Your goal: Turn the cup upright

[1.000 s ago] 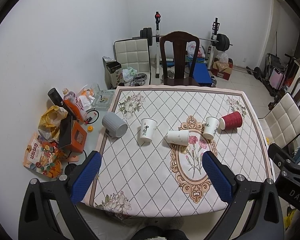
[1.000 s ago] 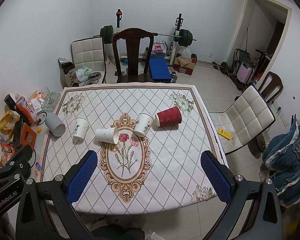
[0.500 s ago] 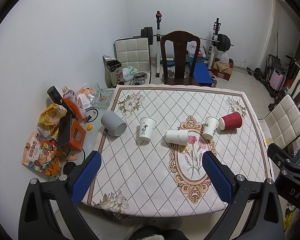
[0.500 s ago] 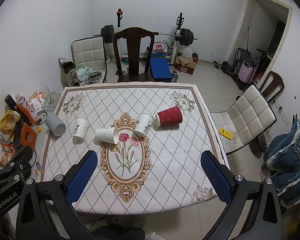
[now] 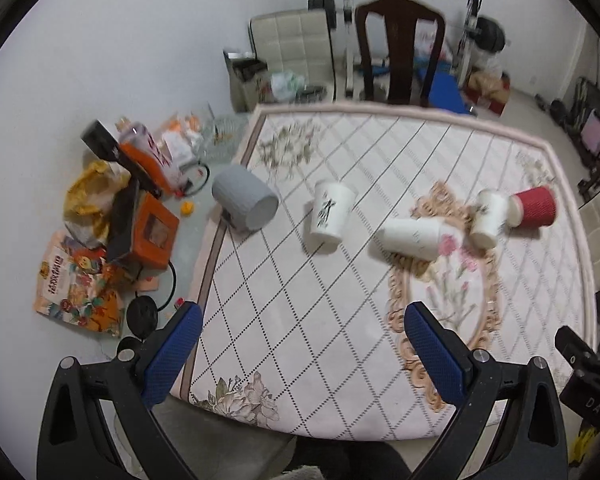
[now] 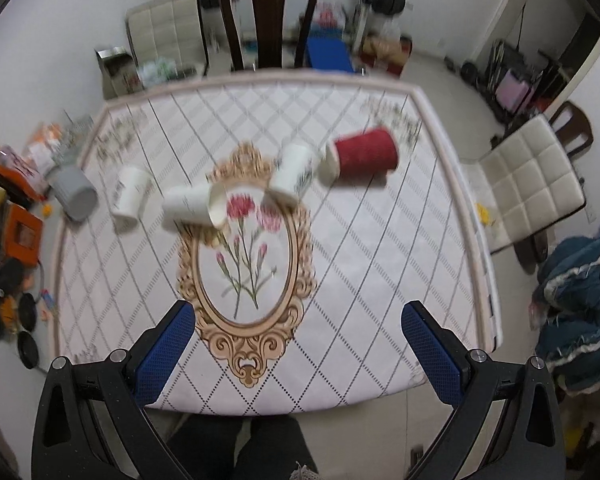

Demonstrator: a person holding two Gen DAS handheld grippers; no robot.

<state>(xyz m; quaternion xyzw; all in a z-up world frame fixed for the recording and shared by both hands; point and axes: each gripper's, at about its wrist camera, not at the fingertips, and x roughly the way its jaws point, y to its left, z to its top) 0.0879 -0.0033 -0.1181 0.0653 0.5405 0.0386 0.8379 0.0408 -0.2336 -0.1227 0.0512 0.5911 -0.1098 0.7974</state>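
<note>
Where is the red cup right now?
The red cup lies on its side on the far right part of the table in the right wrist view, just right of a white cup beside it.

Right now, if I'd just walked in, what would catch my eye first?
Probably the red cup lying on its side towards the table's far right, bright against the pale patterned tablecloth. Next, the white paper cups scattered across the middle and a grey cup tipped over at the left edge. Both hand-held grippers, left and right, hang open, holding nothing.
</note>
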